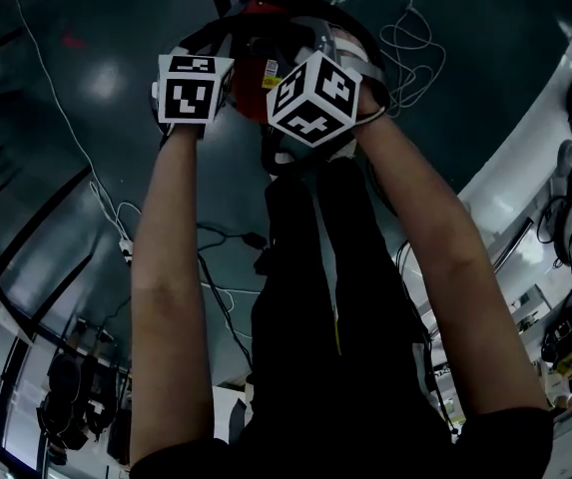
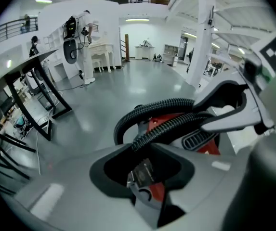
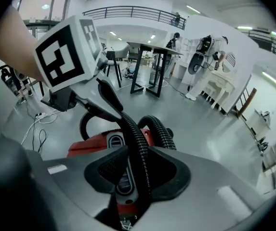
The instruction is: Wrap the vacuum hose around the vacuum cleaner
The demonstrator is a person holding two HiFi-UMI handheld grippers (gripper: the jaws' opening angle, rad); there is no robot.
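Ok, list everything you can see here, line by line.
vacuum cleaner: one, red, on the floor below both claws
hose: one, black ribbed, looped over the vacuum cleaner
cables: several, white, loose on the floor
table: one, black-framed, beyond the vacuum cleaner
desk: one, white, far side by the wall
floor: grey, glossy
left claw: one, grey, on the hose
right claw: one, grey, on the hose
forearms: two, bare, reaching down to the claws

floor [image 2: 128,93] open ahead — table [image 2: 29,78] left;
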